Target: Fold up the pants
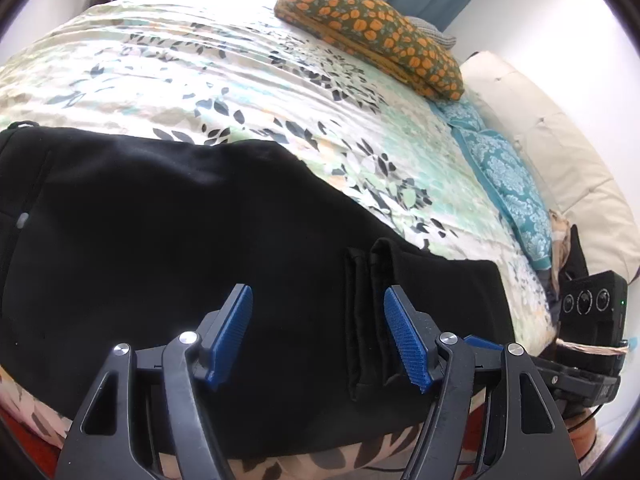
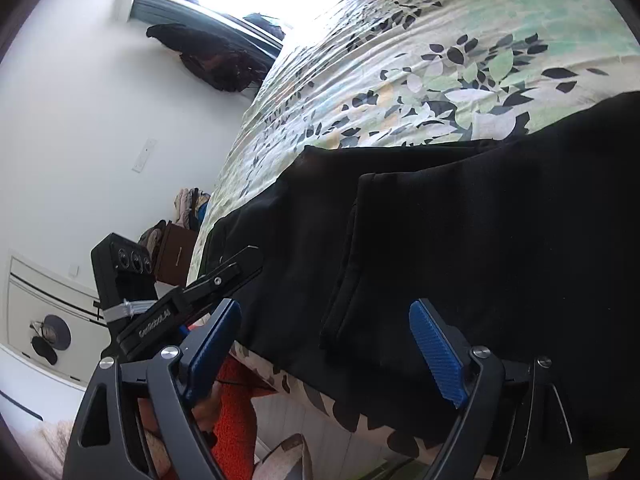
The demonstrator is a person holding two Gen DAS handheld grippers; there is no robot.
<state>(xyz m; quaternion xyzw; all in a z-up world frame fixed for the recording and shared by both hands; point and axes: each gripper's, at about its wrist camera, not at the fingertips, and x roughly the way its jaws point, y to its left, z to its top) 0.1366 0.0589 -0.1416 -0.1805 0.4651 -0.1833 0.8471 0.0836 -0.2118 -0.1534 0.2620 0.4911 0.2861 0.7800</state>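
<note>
My left tool (image 1: 318, 334) hangs over the near edge of the bed with its blue pads (image 1: 406, 336) spread apart and nothing pinched between them; the black pants (image 1: 168, 248) lie flat beneath it on the leaf-patterned bedspread (image 1: 248, 92). The two leg ends (image 1: 370, 320) sit side by side on top of the wider dark cloth, right between my left fingers but untouched by them. My right tool (image 2: 326, 344) is spread wide as well, its pads clear of the fabric, with a folded edge of the pants (image 2: 460, 240) lying just ahead of and between its fingers. In the right wrist view the pants run from the bed's near edge out toward the right, covering the bedspread (image 2: 400, 60) there. Farther up the bed rests a folded cloth with orange flowers on dark green (image 1: 372, 28), and beside it, along the side, a teal patterned pillow (image 1: 508, 184) against a cream cushion (image 1: 560, 140). A black camera block (image 1: 592, 312) shows at the right of my left view, on the other tool.
</note>
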